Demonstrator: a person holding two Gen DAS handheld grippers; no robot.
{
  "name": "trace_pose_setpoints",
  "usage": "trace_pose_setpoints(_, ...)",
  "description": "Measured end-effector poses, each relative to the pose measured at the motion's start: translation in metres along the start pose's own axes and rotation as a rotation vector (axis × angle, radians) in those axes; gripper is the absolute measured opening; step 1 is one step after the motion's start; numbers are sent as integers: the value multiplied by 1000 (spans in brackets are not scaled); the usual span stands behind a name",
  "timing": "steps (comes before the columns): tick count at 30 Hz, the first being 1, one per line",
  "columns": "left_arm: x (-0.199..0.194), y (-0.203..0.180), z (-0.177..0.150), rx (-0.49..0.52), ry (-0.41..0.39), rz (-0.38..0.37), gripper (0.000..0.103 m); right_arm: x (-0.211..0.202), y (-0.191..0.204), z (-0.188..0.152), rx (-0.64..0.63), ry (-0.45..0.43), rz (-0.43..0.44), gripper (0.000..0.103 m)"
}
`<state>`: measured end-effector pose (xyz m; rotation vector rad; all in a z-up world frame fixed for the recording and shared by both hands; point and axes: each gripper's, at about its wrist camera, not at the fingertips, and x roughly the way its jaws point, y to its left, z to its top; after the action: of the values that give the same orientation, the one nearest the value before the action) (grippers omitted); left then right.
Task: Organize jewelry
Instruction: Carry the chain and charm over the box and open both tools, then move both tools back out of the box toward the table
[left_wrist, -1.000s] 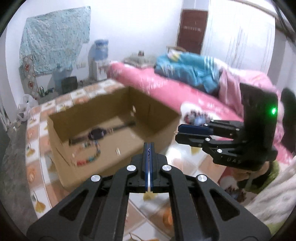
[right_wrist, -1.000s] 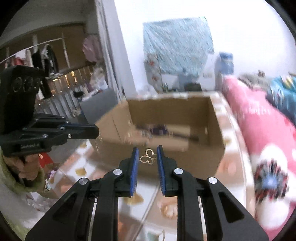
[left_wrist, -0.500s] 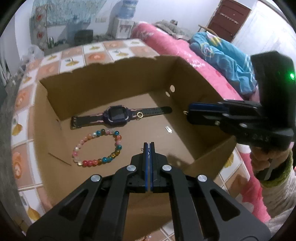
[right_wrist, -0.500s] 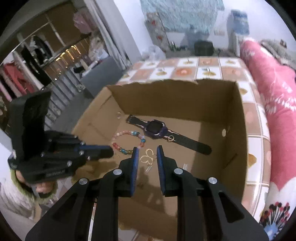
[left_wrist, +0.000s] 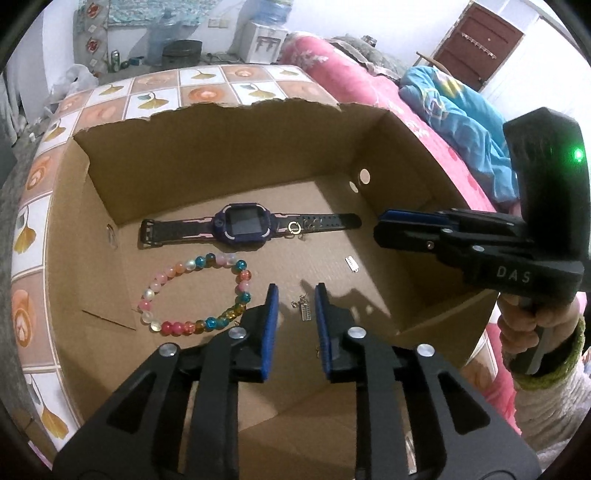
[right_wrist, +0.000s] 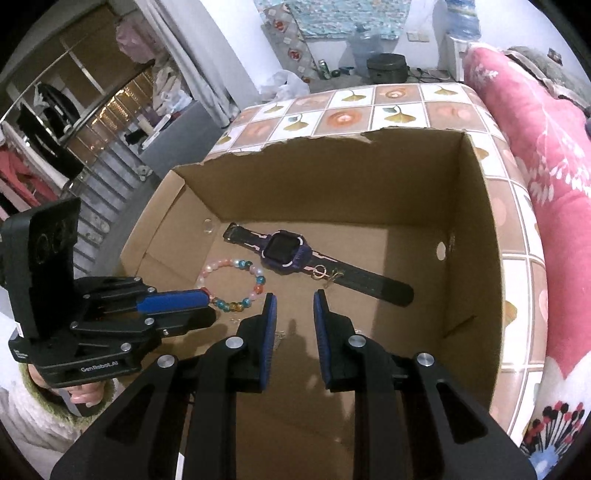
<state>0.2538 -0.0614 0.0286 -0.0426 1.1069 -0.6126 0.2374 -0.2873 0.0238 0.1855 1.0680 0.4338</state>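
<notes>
Left wrist view: cardboard box (left_wrist: 221, 173) fills the frame. My left gripper (left_wrist: 295, 291) has just opened its jaws, empty now. Watch (left_wrist: 245, 223) mid-frame, bead bracelet (left_wrist: 184, 326) lower left, small charm (left_wrist: 305, 313) loose on the box floor, centre, seen between my pads, untouched. My right gripper (right_wrist: 294, 297) stands parted; the gold butterfly it pinched is gone. Drop-off looks done.

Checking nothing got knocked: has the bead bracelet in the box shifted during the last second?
No. The bead bracelet lies just below the watch on the cardboard box floor, same spot and gap as before.
</notes>
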Motion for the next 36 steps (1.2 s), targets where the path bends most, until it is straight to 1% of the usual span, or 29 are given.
trace_pose_setpoints(3,-4,0,1,-5,-11,-3,27,-6,0,0,5,-15,4,21)
trace_pose_setpoints(6,-14,-2,1,2,-39,-7,33,-16,1,-1,8,-41,8,27)
trace_pose_setpoints(7,-18,-3,1,5,-49,-7,39,-19,1,-1,9,-49,10,28)
trace_pose_setpoints(9,-29,-6,-1,11,-81,-16,42,-31,3,-2,8,-80,22,28)
trace_pose_setpoints(10,-34,-7,-2,15,-98,-20,45,-36,4,-2,8,-91,27,29)
trace_pose_setpoints(11,-42,-9,-5,19,-118,-19,51,-44,6,-4,9,-110,37,29)
trace_pose_setpoints(12,-48,-10,-6,22,-133,-18,54,-51,8,-5,10,-126,46,30)
trace_pose_setpoints(13,-55,-12,-9,25,-148,-19,58,-61,10,-8,10,-150,58,34)
trace_pose_setpoints(15,-72,-15,-17,35,-187,-19,63,-77,13,-13,11,-191,73,38)
trace_pose_setpoints(17,-90,-17,-26,49,-227,-19,73,-96,17,-22,3,-233,81,44)
trace_pose_setpoints(18,-101,-19,-33,58,-254,-20,76,-107,20,-29,-6,-258,85,48)
trace_pose_setpoints(20,-119,-20,-46,74,-290,-22,85,-125,25,-43,-22,-299,90,55)
trace_pose_setpoints(22,-137,-21,-63,87,-326,-24,87,-143,30,-64,-35,-341,97,68)
trace_pose_setpoints(23,-142,-19,-70,87,-336,-22,89,-148,32,-72,-36,-356,97,70)
trace_pose_setpoints(25,-154,-15,-89,74,-352,-7,90,-159,35,-97,-37,-383,92,76)
trace_pose_setpoints(27,-158,-10,-105,50,-343,12,92,-163,36,-116,-30,-397,86,79)
trace_pose_setpoints(29,-156,-4,-119,25,-320,45,92,-162,38,-136,-19,-384,61,82)
trace_pose_setpoints(32,-144,3,-139,-17,-263,107,92,-148,42,-164,-12,-323,-23,82)
trace_pose_setpoints(36,-112,8,-166,-59,-159,182,92,-120,41,-194,24,-225,-87,82)
